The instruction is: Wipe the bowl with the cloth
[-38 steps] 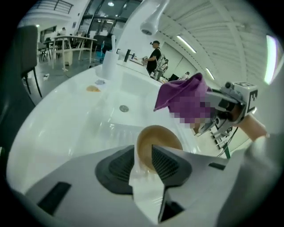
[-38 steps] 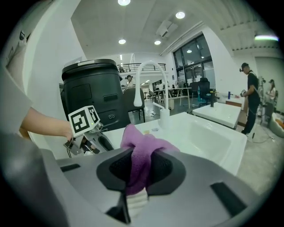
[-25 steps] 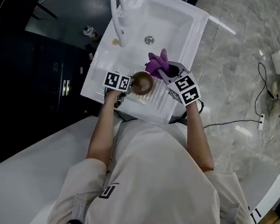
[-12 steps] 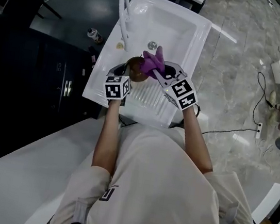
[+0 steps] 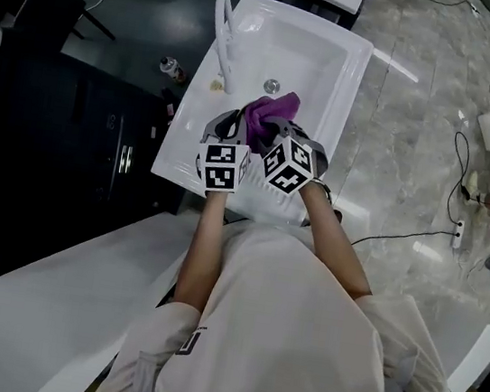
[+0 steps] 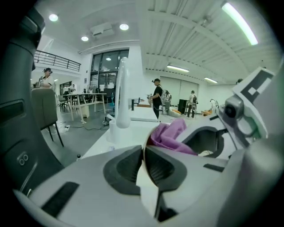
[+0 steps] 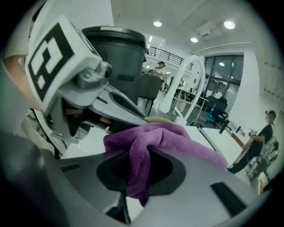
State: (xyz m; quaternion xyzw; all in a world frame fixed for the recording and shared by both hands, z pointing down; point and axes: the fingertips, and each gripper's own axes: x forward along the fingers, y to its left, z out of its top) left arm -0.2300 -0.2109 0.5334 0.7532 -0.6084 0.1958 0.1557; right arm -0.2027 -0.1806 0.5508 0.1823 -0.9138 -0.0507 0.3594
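**Left gripper (image 6: 144, 150) on the bowl (image 7: 159, 118), right gripper (image 7: 138, 165) on the cloth (image 7: 168, 138), over a white sink (image 5: 338, 49)**

Left gripper's two dark pads sit close together on the bowl's thin pale rim, seen edge-on between them. These jaws are easing apart slightly at this moment, with the rim between them. Right gripper's jaws are closed on a fold of the purple cloth. The fabric bunches up over the pads and a short tail hangs below them.

From the head view, the two grippers sit side by side, almost touching. They are above the sink, on the person's side of the drain (image 5: 272, 85). The cloth spreads over the bowl and hides nearly all of it from above. In the right gripper view, only a tan arc of the bowl's edge shows just behind the cloth. The left gripper reaches in from that view's upper left.

A white curved faucet (image 5: 223, 37) stands at the sink's left edge, near the left gripper. The person (image 5: 297, 335) wears a cream top, with both forearms stretched forward. Grey marbled floor lies to the right of the sink.
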